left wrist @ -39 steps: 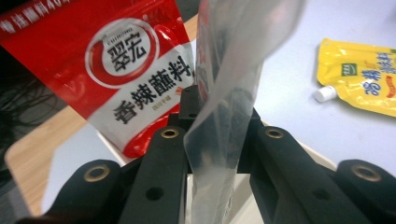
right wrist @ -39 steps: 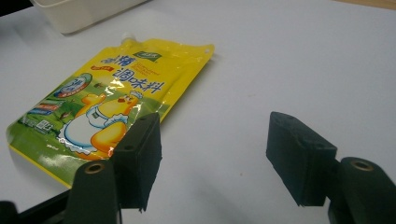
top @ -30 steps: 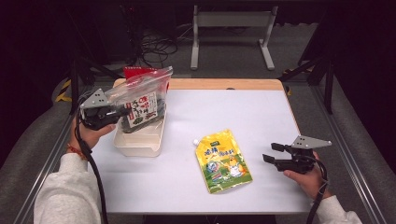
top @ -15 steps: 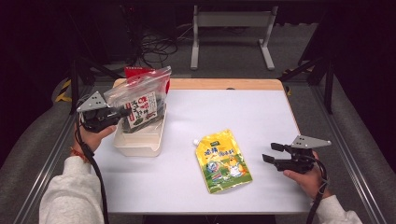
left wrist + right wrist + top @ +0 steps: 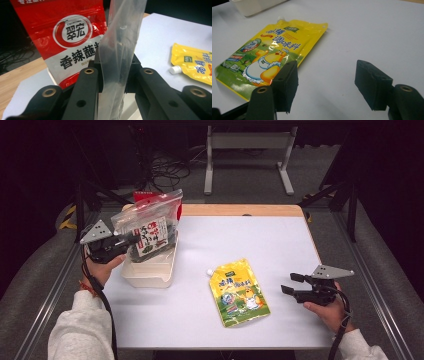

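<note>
Your left gripper pinches the clear zip bag of dark snacks by its edge, holding it over the white bin at the table's left, with the red packet standing just behind; its jaws have just eased apart slightly, the plastic still between the pads. Your right gripper rests with jaws apart and nothing between them, near the yellow spouted pouch lying flat on the white table.

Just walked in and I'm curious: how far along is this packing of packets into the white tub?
The red packet already stands in the white tub. The left gripper pinches a clear bag of dark snacks over the tub, its jaws having just eased slightly. The yellow pouch lies flat on the table, untouched; the right gripper waits open beside it. Probably the pouch goes next.
</note>
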The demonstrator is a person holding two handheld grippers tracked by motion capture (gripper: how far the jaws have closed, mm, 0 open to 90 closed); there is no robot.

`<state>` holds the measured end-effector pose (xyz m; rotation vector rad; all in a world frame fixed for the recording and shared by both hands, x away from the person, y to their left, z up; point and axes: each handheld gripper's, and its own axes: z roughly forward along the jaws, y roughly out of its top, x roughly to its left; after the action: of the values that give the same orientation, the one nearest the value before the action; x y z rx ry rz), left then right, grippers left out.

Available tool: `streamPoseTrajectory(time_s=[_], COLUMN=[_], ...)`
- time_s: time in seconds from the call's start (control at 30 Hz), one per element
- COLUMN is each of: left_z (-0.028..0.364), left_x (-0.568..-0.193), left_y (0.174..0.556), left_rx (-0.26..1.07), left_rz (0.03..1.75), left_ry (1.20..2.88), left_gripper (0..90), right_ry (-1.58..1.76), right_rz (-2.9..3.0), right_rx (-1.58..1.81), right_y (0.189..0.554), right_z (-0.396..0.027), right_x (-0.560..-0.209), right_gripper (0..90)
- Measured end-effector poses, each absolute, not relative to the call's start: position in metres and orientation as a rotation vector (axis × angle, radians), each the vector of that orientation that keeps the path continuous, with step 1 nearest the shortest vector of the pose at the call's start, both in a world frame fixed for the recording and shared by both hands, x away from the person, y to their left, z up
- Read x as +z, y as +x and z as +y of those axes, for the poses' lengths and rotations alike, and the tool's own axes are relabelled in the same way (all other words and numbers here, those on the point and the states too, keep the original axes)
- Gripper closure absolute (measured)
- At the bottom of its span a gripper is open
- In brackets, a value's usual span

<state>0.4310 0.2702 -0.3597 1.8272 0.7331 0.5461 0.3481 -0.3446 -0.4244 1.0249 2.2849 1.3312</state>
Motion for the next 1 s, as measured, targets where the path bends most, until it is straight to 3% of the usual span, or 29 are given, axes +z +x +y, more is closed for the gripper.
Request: streamPoseTrajectory(time_s=[0.3,0.63,1.0], left_z=[0.270,0.280,0.273], left_x=[-0.361,-0.362,-0.355], left_y=[0.419,0.405,0.345], left_rx=[0.596,0.661,0.739], left_rz=[0.759,0.811,0.762], left_ry=[1.753,1.708,1.676], left_gripper=[62.8,52.9,41.3], right_ry=[1.023,1.024,1.024], right_rz=[2.292,2.298,2.316], right_rx=[1.324,1.315,1.286], right_y=[0.348,0.349,0.349], right_z=[-0.343,-0.342,-0.338], right_x=[-0.425,-0.426,-0.427], right_gripper=[34.9,35.1,36.8])
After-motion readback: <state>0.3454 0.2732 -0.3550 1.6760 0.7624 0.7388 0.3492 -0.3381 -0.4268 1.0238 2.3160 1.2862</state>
